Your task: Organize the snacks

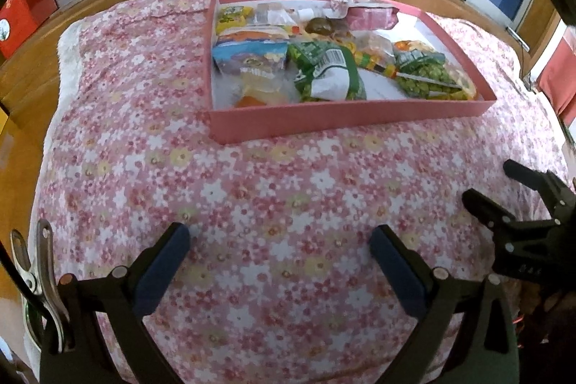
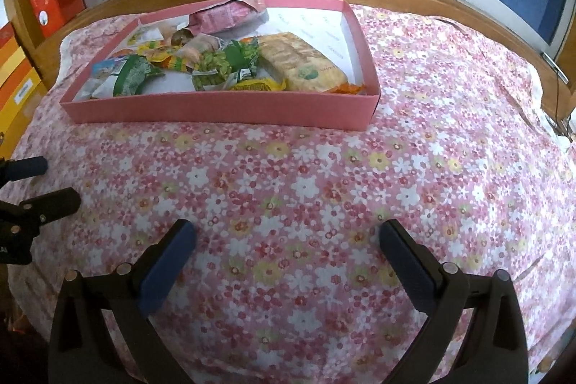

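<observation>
Above the flowered cloth (image 2: 288, 189), the right gripper (image 2: 288, 240) hangs with its blue pads spread wide and empty. Beside it, the left gripper (image 1: 280, 243) is just as wide apart, holding nothing. Farther back on the cloth sits the pink tray (image 2: 223, 112), with snack packets (image 2: 212, 67) heaped inside, mostly toward its left half.
</observation>
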Tool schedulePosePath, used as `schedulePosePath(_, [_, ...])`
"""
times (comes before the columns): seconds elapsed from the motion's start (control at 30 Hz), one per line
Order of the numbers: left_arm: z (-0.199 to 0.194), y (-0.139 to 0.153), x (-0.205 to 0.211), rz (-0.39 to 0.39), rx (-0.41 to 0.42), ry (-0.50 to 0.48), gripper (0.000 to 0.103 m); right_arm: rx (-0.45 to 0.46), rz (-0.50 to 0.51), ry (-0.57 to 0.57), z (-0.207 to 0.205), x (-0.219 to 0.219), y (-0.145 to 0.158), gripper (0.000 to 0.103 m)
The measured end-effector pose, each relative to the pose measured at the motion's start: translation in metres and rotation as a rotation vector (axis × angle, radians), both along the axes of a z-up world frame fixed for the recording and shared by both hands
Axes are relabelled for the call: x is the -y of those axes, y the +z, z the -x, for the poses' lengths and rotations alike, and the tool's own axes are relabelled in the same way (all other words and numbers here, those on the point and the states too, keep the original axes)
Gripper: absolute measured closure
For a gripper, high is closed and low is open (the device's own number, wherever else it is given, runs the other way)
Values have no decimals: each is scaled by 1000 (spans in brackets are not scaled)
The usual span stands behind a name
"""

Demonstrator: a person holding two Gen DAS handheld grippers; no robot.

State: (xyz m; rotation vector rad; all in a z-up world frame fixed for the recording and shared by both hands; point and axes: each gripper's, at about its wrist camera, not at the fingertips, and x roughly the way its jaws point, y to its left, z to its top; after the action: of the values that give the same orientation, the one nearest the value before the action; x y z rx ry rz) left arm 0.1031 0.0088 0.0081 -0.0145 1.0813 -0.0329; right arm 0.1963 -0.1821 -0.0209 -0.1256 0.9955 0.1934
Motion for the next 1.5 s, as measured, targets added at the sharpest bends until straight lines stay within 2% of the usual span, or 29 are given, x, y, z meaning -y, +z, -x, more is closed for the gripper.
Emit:
schedulePosePath(0.03, [-1, 0, 1, -12, 1, -7, 0, -5, 4, 0, 0, -3, -1, 0])
schedulePosePath(0.1, [-13, 0, 3, -24, 9, -19, 0, 4, 6, 26, -3, -9, 8, 18])
schedulePosePath(0.13, [-13, 1, 2, -29, 15, -20, 0, 24, 1, 40, 5, -13, 14, 36])
schedulePosePath(0.2, [-16, 0, 0, -32, 8, -16, 0, 90, -25, 53, -2, -15, 35, 39])
schedulePosePath(0.3, [-22, -2, -1, -30, 1, -14, 0, 216, -139, 106, -22, -22, 67, 40])
schedulePosePath(0.33, [-22, -3, 0, -37, -1, -20, 0, 251, -137, 163, -38, -35, 74, 45])
schedulePosePath(0.37, [-26, -2, 0, -43, -3, -25, 0, 262, -110, 204, -51, -48, 75, 55])
schedulePosePath(0.43, [-32, -2, 1, -54, -8, -37, 0, 255, -49, 282, -90, -80, 68, 66])
schedulePosePath(0.47, [-36, -2, 3, -59, -9, -43, 0, 215, -27, 301, -117, -94, 58, 71])
schedulePosePath(0.53, [-38, -1, 6, -81, -8, -61, 0, 146, 11, 286, -142, -107, 39, 78])
schedulePosePath(0.6, [-46, 0, 12, -100, -11, -69, 0, 144, -15, 276, -152, -109, 39, 78])
schedulePosePath(0.7, [-52, 12, 8, -114, 16, -61, 0, 86, 18, 253, -164, -119, 42, 78])
schedulePosePath(0.8, [-60, 25, 1, -74, 46, -25, 0, 56, 24, 234, -169, -120, 42, 78])
schedulePosePath(0.87, [-64, 28, -4, -36, 54, -5, 0, 67, 8, 211, -166, -115, 47, 78])
schedulePosePath(0.93, [-67, 24, -4, -17, 32, -5, 0, 113, -32, 193, -148, -108, 59, 77])
schedulePosePath(1.0, [-71, 17, -3, -31, 4, -8, 0, 158, -5, 188, -127, -109, 65, 76])
schedulePosePath(1.07, [-74, 16, 0, -37, -4, -6, 0, 177, -21, 204, -97, -106, 66, 76])
schedulePosePath(1.2, [-71, 19, 9, -41, 7, -20, 0, 146, -55, 229, -51, -95, 60, 76])
schedulePosePath(1.3, [-57, 17, 13, -34, -1, -35, 0, 56, -38, 162, -28, -69, 39, 74])
schedulePosePath(1.33, [-57, 14, 14, -34, -15, -38, 0, 29, -31, 135, -22, -64, 34, 69])
schedulePosePath(1.37, [-56, 11, 14, -37, -25, -39, 0, -6, -12, 94, -20, -59, 26, 57])
schedulePosePath(1.4, [-52, 8, 13, -41, -41, -41, 0, -38, -3, 56, -20, -53, 18, 49])
schedulePosePath(1.47, [-51, 0, 16, -43, -82, -56, 0, -89, -19, 9, -22, -43, 8, 26])
schedulePosePath(1.5, [-57, -3, 16, -46, -95, -60, 0, -117, -18, -10, -23, -39, 2, 24])
